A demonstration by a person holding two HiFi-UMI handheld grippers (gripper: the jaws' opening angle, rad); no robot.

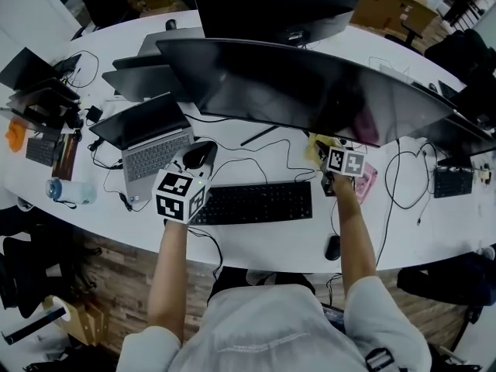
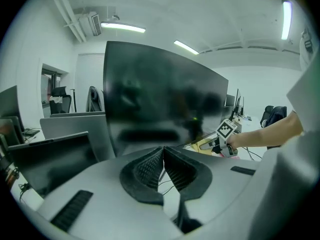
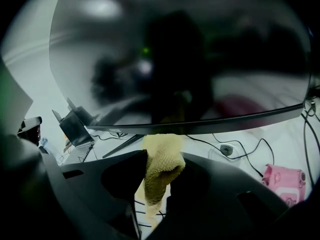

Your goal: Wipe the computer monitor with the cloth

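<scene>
A wide curved monitor (image 1: pixel 310 91) stands dark across the middle of the white desk (image 1: pixel 256 239). My right gripper (image 1: pixel 329 163) sits just under its lower edge, shut on a yellow cloth (image 3: pixel 161 166). The cloth (image 1: pixel 318 147) hangs between the jaws below the screen (image 3: pixel 180 59). My left gripper (image 1: pixel 198 157) is raised over the desk left of the keyboard, its jaws pressed together on nothing. The left gripper view shows the monitor (image 2: pixel 160 99) ahead of the shut fingertips (image 2: pixel 163 154).
A black keyboard (image 1: pixel 252 202) and a mouse (image 1: pixel 332 247) lie in front of the monitor. An open laptop (image 1: pixel 147 142) stands at the left, a pink object (image 3: pixel 285 183) at the right. Cables cross the desk. A second monitor (image 1: pixel 279 2) stands behind.
</scene>
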